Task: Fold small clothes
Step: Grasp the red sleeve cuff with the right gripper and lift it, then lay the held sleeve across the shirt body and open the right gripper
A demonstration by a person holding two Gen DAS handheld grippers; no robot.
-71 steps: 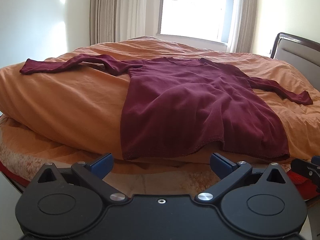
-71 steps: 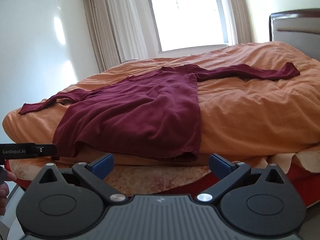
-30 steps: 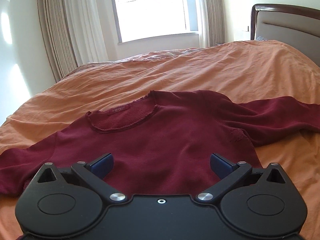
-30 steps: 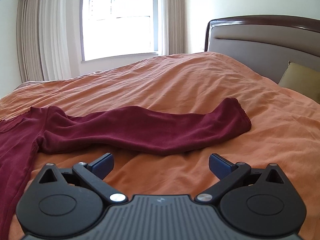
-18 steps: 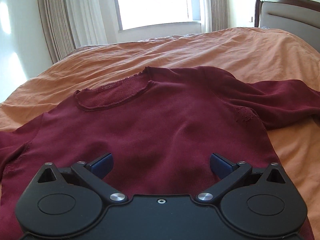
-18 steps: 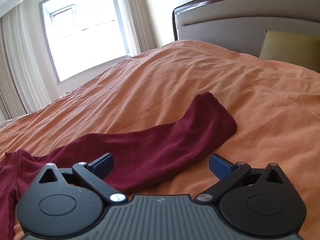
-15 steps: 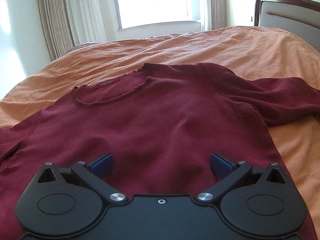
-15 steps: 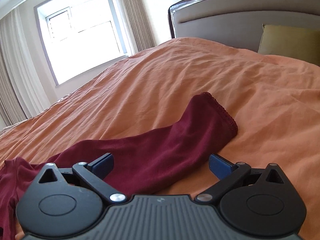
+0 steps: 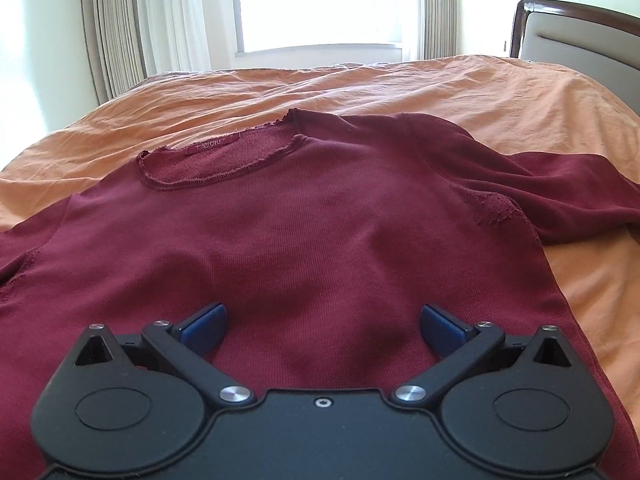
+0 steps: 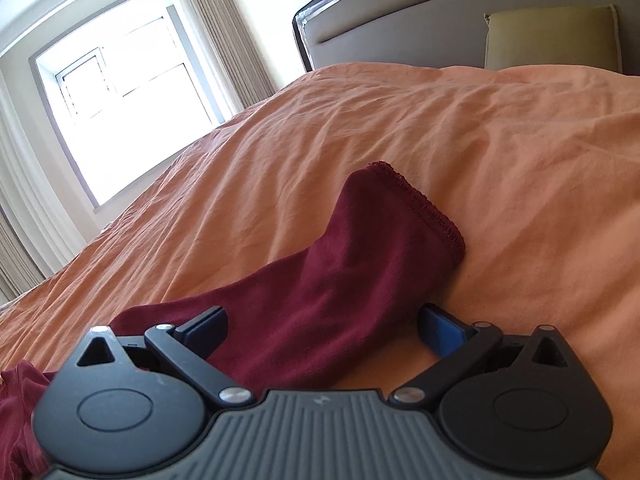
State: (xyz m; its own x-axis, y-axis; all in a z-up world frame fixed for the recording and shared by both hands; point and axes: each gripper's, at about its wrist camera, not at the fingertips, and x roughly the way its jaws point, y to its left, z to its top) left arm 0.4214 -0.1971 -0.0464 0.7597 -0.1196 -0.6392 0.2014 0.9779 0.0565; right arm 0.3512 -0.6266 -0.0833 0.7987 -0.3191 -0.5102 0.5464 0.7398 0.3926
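A dark red long-sleeved top (image 9: 304,232) lies flat, front up, on the orange bed cover (image 9: 360,88), its neckline (image 9: 224,160) toward the window. My left gripper (image 9: 322,326) hovers open just above the chest of the top, blue pads wide apart with nothing between them. In the right wrist view the top's right sleeve (image 10: 352,272) stretches across the cover, its cuff (image 10: 420,204) pointing toward the headboard. My right gripper (image 10: 322,326) is open, tilted, with the sleeve lying between its spread fingers; the jaws do not pinch it.
A padded headboard (image 10: 400,36) with a dark wooden frame and a yellow-green pillow (image 10: 552,36) stand at the bed's head. A bright window (image 9: 320,4) with curtains (image 9: 148,28) lies beyond the far side of the bed.
Both grippers have come in from the bed's edge over the top. The left has drawn back slightly over the chest. The right has closed in on the sleeve near the cuff and tilted.
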